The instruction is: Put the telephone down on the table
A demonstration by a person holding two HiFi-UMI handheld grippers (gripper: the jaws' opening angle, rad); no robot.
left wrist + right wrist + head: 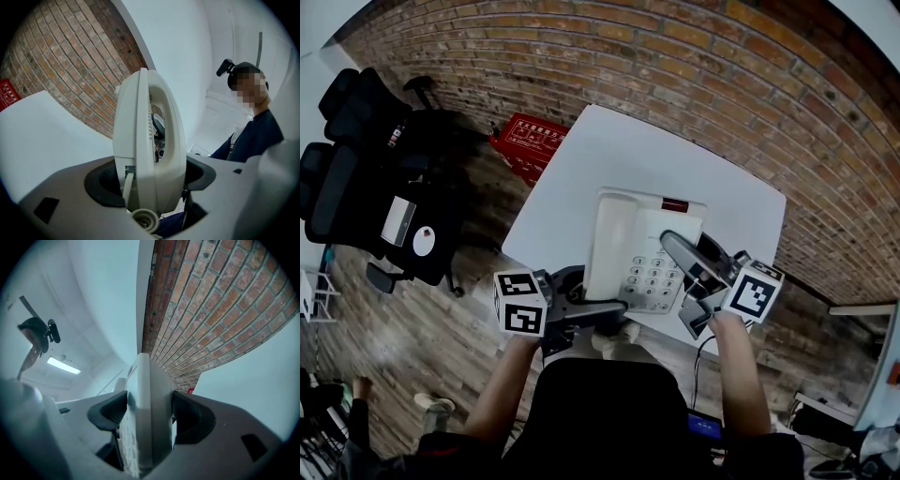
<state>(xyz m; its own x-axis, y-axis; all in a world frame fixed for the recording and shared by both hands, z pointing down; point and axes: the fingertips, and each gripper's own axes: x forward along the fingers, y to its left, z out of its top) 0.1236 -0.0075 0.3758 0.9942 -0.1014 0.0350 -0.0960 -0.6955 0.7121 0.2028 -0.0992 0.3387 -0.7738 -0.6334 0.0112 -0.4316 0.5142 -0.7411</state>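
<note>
telephone lies face up over the near edge of the white table in the head view. its long side runs away from the person, handset on the left, keypad on the right. left gripper clamps the near left end and right gripper the right side. can't tell if the base touches the table.

left gripper view: phone edge-on, pads squeezing the handset side, coiled cord below, plus a person in a dark top.

right gripper view: black pads pinch the keypad edge, brick wall behind.
</note>
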